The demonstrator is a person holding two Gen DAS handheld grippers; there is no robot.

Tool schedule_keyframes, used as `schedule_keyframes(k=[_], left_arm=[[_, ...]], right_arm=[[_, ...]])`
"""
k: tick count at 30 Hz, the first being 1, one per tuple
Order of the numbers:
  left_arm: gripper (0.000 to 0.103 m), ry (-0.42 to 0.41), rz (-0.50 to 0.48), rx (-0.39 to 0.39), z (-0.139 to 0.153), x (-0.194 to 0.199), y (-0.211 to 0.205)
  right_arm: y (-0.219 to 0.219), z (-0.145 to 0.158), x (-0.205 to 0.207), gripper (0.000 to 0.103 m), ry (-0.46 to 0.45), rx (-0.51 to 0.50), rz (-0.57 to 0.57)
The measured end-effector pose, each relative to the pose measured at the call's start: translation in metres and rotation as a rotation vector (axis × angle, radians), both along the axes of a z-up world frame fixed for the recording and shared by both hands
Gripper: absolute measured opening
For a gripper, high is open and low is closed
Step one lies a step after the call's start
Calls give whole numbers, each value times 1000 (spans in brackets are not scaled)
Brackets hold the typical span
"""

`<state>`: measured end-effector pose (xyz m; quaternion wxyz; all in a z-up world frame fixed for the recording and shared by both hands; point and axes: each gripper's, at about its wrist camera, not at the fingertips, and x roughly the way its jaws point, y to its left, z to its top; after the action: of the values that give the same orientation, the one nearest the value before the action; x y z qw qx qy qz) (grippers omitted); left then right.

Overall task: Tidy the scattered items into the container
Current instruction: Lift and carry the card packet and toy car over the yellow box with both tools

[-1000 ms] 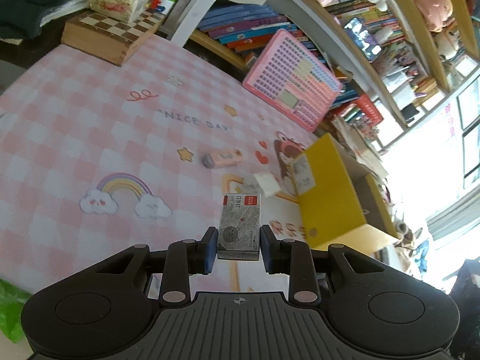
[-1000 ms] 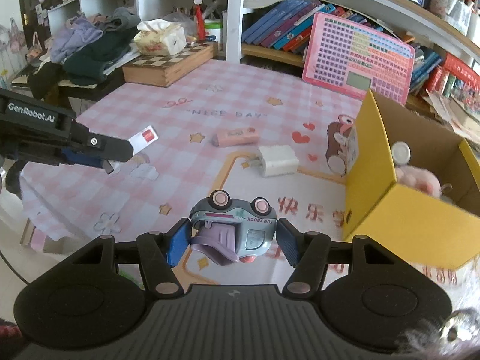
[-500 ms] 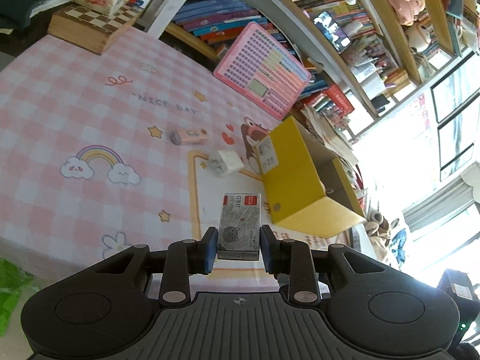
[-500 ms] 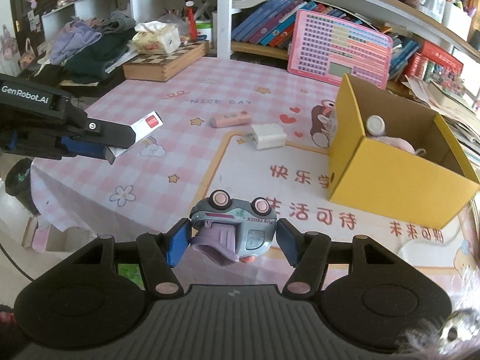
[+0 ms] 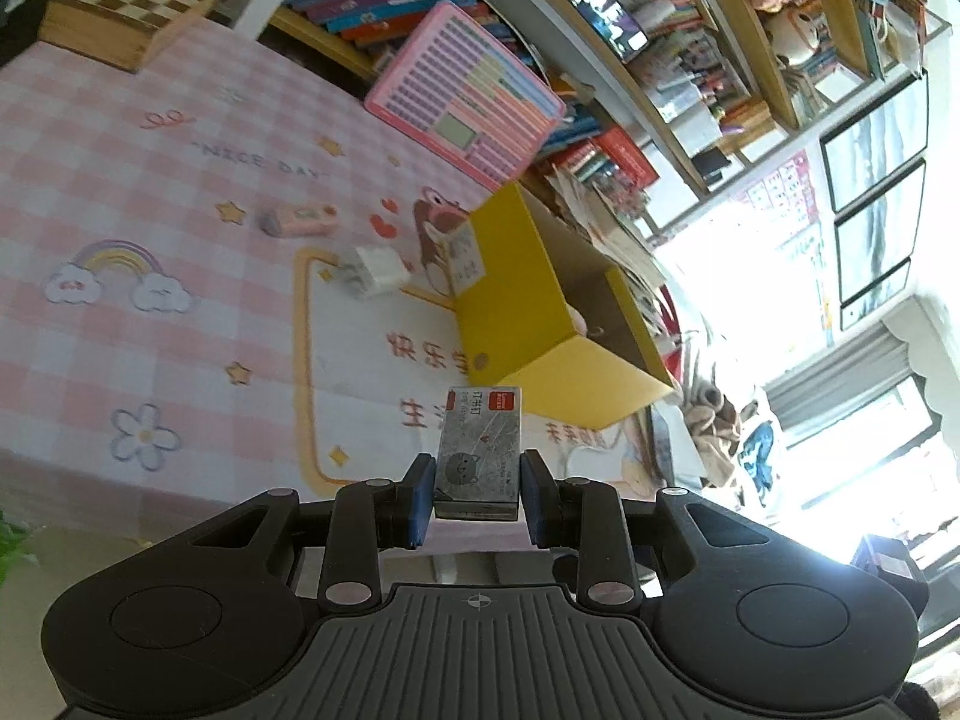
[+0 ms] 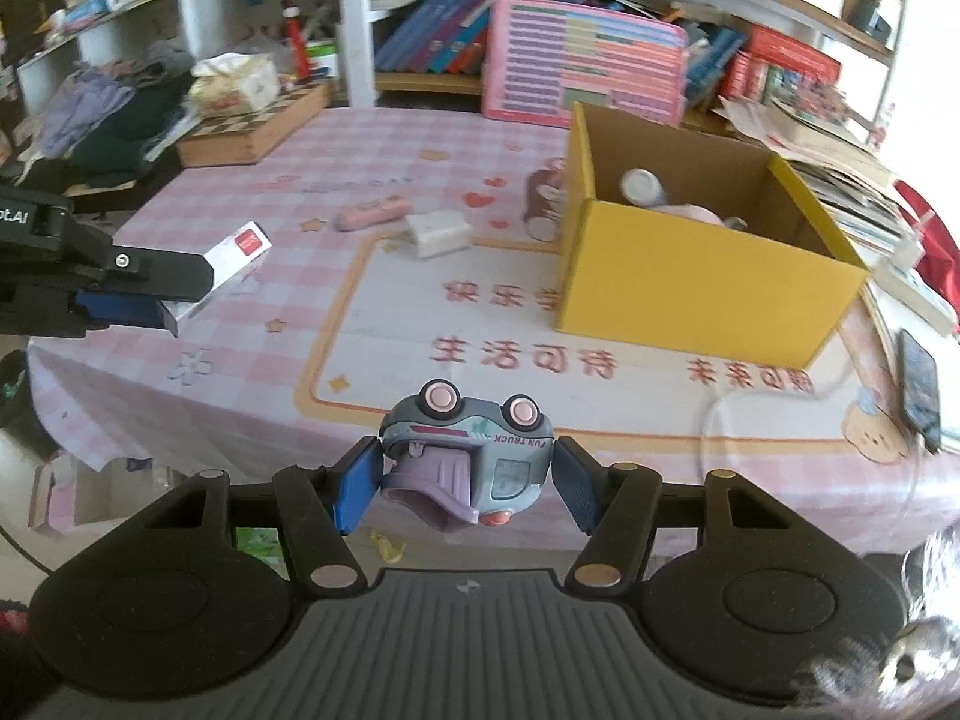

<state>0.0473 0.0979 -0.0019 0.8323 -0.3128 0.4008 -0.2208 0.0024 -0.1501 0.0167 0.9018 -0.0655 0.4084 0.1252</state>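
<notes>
My left gripper (image 5: 478, 483) is shut on a small grey box of staples (image 5: 480, 450) with a red label, held off the near table edge. From the right wrist view the same left gripper (image 6: 150, 288) shows at the far left with the staple box (image 6: 237, 252) sticking out. My right gripper (image 6: 465, 471) is shut on a grey-and-purple toy truck (image 6: 468, 456), upside down, wheels up. The yellow cardboard box (image 6: 690, 282) stands open on the table's right side with a few items inside. A pink tube (image 6: 369, 213) and a white charger (image 6: 438, 233) lie on the pink tablecloth.
A pink keyboard toy (image 6: 585, 60) leans on the bookshelf behind the yellow box. A chessboard box (image 6: 258, 126) with a tissue pack sits back left. A phone (image 6: 918, 384) and stacked papers (image 6: 840, 180) lie right of the yellow box.
Both grippers have pulled back toward the near table edge with their loads still held; the yellow box and scattered items now look farther off. The table things have not moved.
</notes>
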Motion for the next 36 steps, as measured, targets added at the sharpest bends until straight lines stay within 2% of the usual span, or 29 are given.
schedule_keyframes(k=[7, 22, 36], left_arm=[[28, 5, -46, -18, 2, 6, -25], [28, -1, -149, -3, 9, 43, -91], [28, 31, -225, -1, -1, 77, -153]], right_arm=[[-28, 2, 2, 60, 3, -18, -46], [-90, -6, 23, 60, 36, -4, -136], [-150, -16, 50, 60, 90, 0, -200]])
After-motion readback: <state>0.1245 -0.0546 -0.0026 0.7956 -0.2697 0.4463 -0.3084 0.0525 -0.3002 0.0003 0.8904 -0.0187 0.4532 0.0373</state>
